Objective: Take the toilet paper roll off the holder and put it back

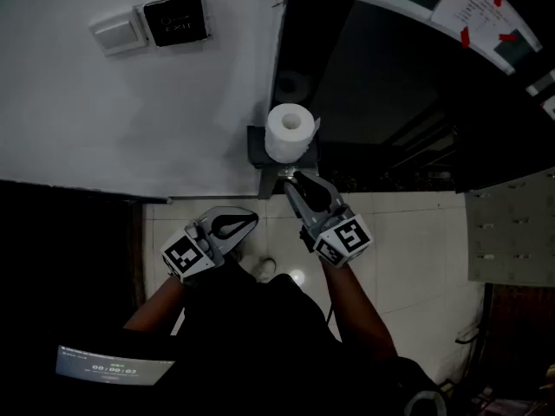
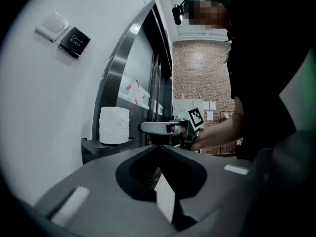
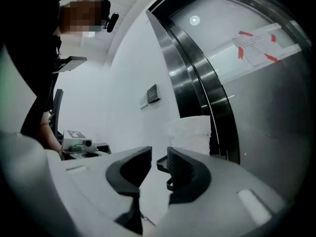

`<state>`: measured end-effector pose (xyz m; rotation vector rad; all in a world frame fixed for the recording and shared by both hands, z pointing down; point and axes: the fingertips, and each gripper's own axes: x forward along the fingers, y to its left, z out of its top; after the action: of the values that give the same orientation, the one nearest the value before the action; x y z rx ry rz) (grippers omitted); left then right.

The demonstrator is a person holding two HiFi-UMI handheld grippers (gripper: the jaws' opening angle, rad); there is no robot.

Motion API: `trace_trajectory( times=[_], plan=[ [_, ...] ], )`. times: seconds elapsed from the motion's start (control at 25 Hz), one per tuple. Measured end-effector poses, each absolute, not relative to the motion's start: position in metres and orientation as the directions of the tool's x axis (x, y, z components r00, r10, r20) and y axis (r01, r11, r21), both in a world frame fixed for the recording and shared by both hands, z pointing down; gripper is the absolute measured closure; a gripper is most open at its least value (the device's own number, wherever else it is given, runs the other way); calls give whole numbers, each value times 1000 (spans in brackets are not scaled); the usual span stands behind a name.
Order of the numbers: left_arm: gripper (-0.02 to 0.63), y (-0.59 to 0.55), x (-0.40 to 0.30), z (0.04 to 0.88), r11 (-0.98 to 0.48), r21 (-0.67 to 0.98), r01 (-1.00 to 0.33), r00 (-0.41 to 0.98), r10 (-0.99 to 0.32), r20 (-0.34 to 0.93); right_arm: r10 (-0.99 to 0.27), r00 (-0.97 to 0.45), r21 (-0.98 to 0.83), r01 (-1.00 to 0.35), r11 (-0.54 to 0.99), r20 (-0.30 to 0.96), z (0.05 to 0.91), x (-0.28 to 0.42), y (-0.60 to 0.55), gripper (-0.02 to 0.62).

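The toilet paper roll (image 1: 289, 131) is standing upright on the dark holder (image 1: 254, 147), its lower edge hiding behind the jaws in the right gripper view. It is looking white, full, core hole showing. The right tool (image 1: 291, 181) is hovering near it, jaws slightly parted, holding nothing. The left tool (image 1: 251, 220) is sitting closed, farther back.

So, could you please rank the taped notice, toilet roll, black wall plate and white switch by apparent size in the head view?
1. Taped notice
2. Toilet roll and black wall plate: too alike to rank
3. White switch
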<state>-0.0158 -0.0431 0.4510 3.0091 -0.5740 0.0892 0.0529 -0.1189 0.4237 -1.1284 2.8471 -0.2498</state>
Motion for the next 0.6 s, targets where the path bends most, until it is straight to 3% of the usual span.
trace_trajectory(
  times=[0.08,0.2,0.4,0.6],
  plan=[
    [604,-45,-15,446,-927,54,-371,928,-367,64,-701,-713,-174,-690,702,-1,422,55,-127,465],
    [604,-46,-15,441,-927,62,-370,928,-366,64,-724,-690,-174,-714,678,8,421,58,-141,318],
    [604,-49,-19,445,-919,94,-382,923,-376,74,-745,-667,-152,-739,656,29,420,55,-160,134],
    [604,-53,-22,446,-917,100,-386,922,-380,76,-772,-634,-115,-770,627,41,415,54,-178,67]
  ],
)
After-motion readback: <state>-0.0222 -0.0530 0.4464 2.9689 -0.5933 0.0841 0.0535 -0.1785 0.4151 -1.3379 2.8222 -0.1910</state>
